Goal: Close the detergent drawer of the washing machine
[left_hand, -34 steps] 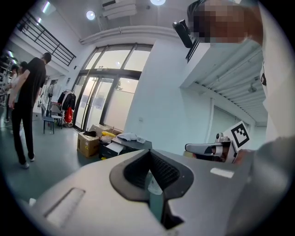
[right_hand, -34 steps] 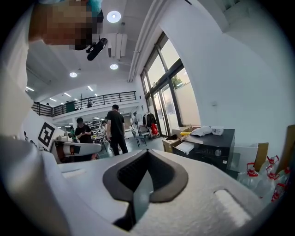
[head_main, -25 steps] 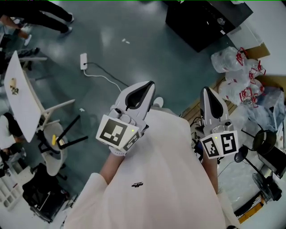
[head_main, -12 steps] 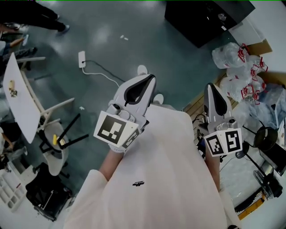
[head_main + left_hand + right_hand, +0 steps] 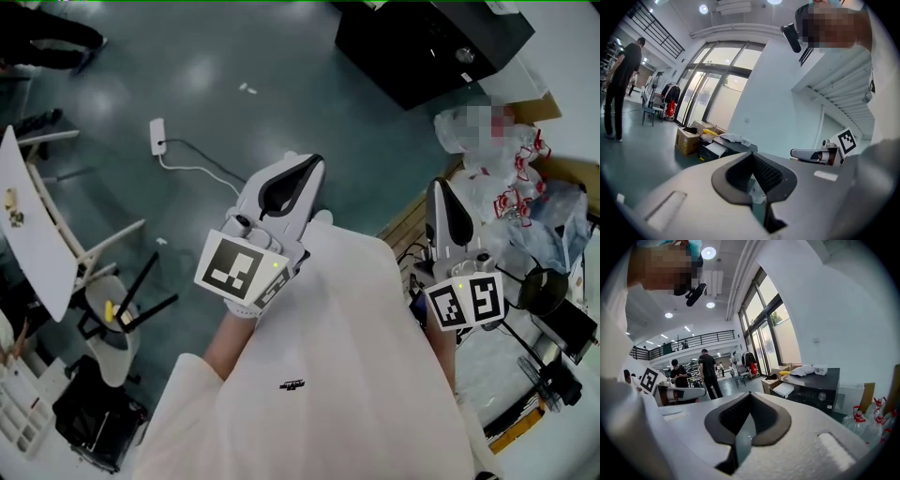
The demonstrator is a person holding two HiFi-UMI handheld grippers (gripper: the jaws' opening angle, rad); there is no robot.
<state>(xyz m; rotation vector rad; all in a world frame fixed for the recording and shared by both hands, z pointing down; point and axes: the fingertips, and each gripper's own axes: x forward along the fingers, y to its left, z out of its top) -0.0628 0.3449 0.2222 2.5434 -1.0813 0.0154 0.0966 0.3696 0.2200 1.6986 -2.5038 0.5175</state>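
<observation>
No washing machine or detergent drawer shows in any view. In the head view both grippers are held up close to the person's white shirt, above the floor. My left gripper points up and to the right with its jaws together, nothing between them. My right gripper points straight up, jaws also together and empty. The left gripper view looks along the left gripper across a hall toward tall windows. The right gripper view looks along the right gripper toward a black appliance with a round knob.
The black appliance stands on the floor at top right. Plastic bags and a wooden pallet lie to the right. A power strip with a white cable, a chair and a white table are on the left. People stand far off.
The head view has drifted, so the floor and its objects sit a little more to the left. Both grippers stay shut and in much the same place before the chest.
</observation>
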